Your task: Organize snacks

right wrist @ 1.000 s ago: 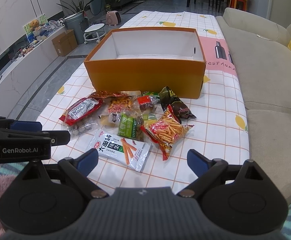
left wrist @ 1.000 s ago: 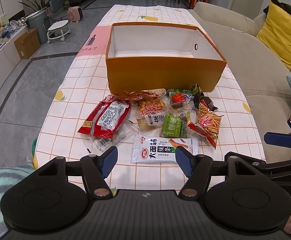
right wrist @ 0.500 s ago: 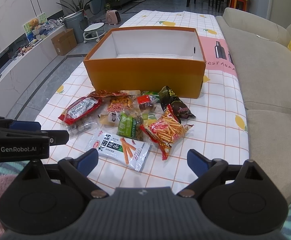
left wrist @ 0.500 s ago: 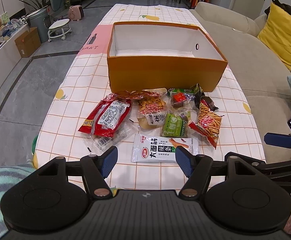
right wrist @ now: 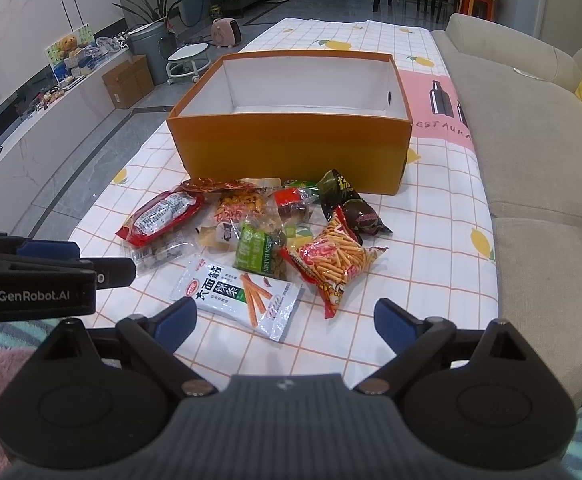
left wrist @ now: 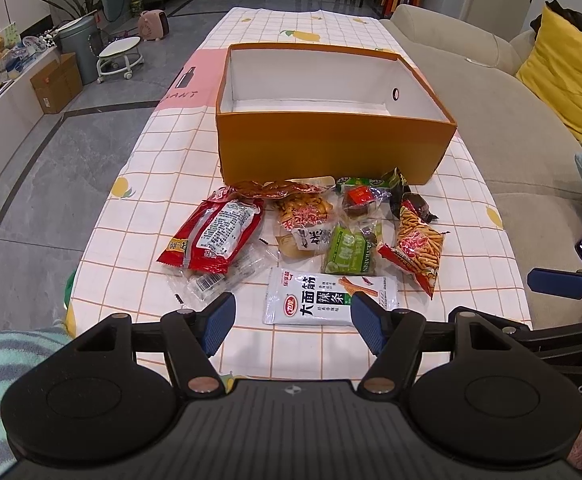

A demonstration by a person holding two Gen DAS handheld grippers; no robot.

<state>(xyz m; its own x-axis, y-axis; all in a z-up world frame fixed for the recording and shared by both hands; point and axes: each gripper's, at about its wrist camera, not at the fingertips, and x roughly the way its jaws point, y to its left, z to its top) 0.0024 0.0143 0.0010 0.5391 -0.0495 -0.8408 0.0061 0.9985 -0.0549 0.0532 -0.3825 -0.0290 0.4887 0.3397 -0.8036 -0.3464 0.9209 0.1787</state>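
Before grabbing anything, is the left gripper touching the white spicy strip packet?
Apart. The right wrist view shows the left gripper hovering off the white packet.

Snack packets (left wrist: 315, 236) — heaped before empty orange box (left wrist: 331, 148).
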